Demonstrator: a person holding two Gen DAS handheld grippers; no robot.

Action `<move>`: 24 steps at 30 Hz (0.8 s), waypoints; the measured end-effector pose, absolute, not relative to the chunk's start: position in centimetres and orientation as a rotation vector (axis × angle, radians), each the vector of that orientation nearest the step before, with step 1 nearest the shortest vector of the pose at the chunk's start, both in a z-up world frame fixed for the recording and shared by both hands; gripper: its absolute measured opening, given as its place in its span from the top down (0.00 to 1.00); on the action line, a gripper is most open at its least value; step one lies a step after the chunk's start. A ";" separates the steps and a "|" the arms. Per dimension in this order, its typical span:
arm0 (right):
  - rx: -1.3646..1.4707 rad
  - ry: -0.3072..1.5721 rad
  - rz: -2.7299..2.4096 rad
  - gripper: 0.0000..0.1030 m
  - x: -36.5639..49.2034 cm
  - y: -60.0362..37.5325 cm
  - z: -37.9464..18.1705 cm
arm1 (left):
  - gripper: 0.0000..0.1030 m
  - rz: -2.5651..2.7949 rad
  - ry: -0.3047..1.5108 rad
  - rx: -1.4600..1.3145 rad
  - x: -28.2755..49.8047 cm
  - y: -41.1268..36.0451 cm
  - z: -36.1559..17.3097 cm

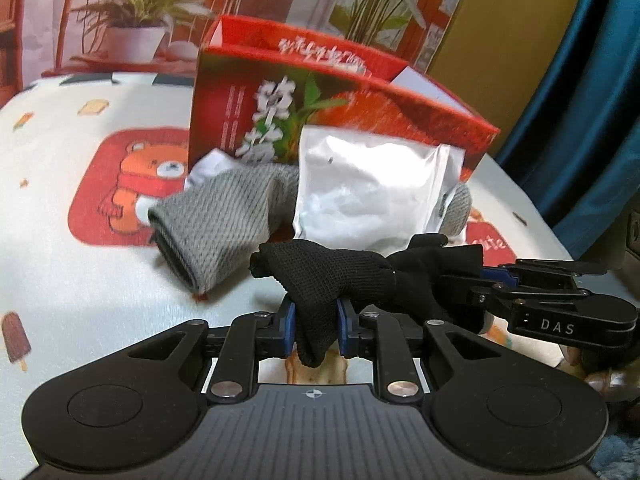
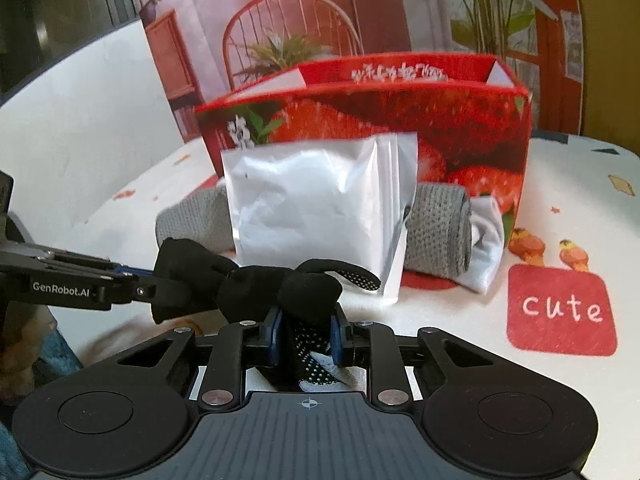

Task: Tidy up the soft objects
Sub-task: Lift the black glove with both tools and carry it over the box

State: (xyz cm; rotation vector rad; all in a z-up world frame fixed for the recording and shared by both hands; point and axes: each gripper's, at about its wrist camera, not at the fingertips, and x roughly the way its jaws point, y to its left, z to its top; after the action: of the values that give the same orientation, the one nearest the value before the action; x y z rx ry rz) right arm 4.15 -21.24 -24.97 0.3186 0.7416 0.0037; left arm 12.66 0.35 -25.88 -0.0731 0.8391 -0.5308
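Note:
A black knit glove (image 1: 332, 276) with white grip dots stretches between both grippers just above the table. My left gripper (image 1: 316, 326) is shut on one end of it. My right gripper (image 2: 307, 332) is shut on the other end, where the dotted side of the black glove (image 2: 308, 292) shows. In the left wrist view the right gripper (image 1: 486, 280) comes in from the right. In the right wrist view the left gripper (image 2: 148, 280) comes in from the left. Behind the glove lie a grey sock (image 1: 218, 216) and a silver-white pouch (image 1: 372, 192).
A red strawberry-print box (image 2: 400, 120), open at the top, stands behind the pouch. A second grey rolled sock with white cloth (image 2: 444, 236) lies at the pouch's right. The tablecloth (image 1: 80, 280) has cartoon prints, and a red "cute" patch (image 2: 560, 308). A blue curtain (image 1: 580, 100) hangs at right.

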 end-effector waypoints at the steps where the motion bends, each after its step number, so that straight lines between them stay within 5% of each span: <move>1: 0.320 0.730 0.003 0.80 4.1 -21.3 -24.7 | 0.79 -0.537 0.829 -0.073 12.6 0.4 -25.5; 24: 0.312 0.494 -0.011 0.80 9.5 -26.8 -13.3 | 0.79 -0.564 0.577 -0.061 17.6 -1.7 -13.0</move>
State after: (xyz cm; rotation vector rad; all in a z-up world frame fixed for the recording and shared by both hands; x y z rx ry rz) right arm 9.52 -26.85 -13.32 0.3119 0.4936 -0.0105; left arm 17.62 -1.67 -12.97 -0.0615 0.5769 -0.5640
